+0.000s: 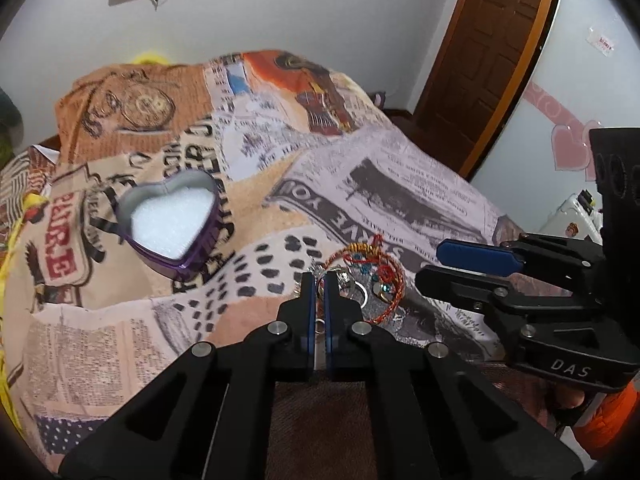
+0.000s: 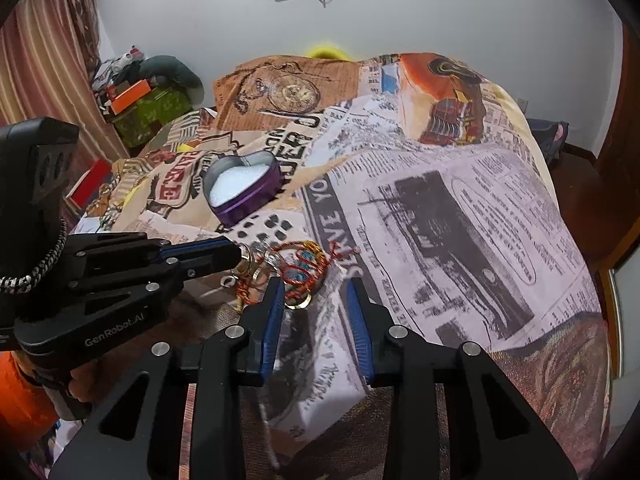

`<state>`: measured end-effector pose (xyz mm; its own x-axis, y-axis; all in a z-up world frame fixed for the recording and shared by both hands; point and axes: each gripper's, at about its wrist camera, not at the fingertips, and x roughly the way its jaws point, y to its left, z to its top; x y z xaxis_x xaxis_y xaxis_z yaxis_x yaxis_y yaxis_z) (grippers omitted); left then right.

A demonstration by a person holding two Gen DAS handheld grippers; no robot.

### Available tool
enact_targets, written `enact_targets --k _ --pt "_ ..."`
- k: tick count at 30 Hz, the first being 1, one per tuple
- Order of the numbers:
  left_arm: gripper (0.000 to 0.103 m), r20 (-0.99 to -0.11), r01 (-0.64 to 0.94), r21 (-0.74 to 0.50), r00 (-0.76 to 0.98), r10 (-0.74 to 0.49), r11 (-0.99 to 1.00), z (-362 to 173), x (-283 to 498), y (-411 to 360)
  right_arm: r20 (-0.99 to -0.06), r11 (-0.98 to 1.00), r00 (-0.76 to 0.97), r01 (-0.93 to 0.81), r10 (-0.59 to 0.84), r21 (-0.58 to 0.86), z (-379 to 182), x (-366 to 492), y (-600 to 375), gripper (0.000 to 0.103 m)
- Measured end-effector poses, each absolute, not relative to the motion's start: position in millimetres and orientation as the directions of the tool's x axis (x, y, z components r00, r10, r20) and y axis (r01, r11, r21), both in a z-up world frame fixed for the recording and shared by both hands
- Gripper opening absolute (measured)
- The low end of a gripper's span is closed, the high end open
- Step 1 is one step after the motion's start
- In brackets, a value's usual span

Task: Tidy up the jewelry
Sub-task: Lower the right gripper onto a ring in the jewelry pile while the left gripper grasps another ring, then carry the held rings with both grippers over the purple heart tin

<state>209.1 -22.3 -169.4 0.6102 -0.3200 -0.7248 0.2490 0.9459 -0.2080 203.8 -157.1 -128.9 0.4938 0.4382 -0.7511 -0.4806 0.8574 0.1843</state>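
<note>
Silver ring (image 1: 320,280) pinched in left gripper (image 1: 319,280); right gripper (image 2: 316,292) spread beside jewelry pile (image 2: 298,270)

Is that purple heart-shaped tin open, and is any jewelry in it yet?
Open, and empty of jewelry: the heart tin has no lid on, and only bare white foam shows inside.

White walls (image 2: 440,8), a brown wooden door (image 1: 492,40), striped curtains (image 2: 44,52).

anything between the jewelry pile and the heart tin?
Only bare printed bedspread separates the jewelry pile from the heart tin. The right wrist view shows it best; the left claw is at the pile.
</note>
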Motion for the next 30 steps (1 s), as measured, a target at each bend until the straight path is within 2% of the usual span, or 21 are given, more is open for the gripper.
enact_targets --k 7,12,14,19,23,30 --pt "0.002 -0.704 0.207 -0.193 0.651 -0.282 0.959 -158.1 203.0 4.2 -0.749 0.829 0.48 -0.536 0.456 0.162 -118.2 213.6 -133.4 0.029" --pt "0.002 -0.706 0.172 -0.209 0.655 -0.27 0.963 -162.7 200.9 24.9 -0.783 0.793 0.429 -0.596 0.45 0.13 -124.9 229.5 -107.0 0.029" --pt "0.002 -0.705 0.166 -0.213 0.656 -0.269 0.963 -165.5 200.4 28.1 -0.801 0.779 0.401 -0.614 0.444 0.124 -130.3 236.4 -98.5 0.019" --pt "0.002 -0.705 0.159 -0.224 0.655 -0.273 0.961 -171.7 200.9 34.5 -0.844 0.758 0.337 -0.641 0.416 0.118 -146.8 245.4 -83.8 0.01" --pt "0.002 -0.703 0.154 -0.229 0.657 -0.273 0.961 -173.5 201.5 39.3 -0.853 0.754 0.328 -0.648 0.406 0.109 -150.2 245.5 -83.2 0.006" --pt "0.002 -0.694 0.142 -0.231 0.669 -0.265 0.963 -169.4 198.5 44.1 -0.841 0.769 0.34 -0.626 0.42 0.131 -144.0 244.6 -91.1 0.006"
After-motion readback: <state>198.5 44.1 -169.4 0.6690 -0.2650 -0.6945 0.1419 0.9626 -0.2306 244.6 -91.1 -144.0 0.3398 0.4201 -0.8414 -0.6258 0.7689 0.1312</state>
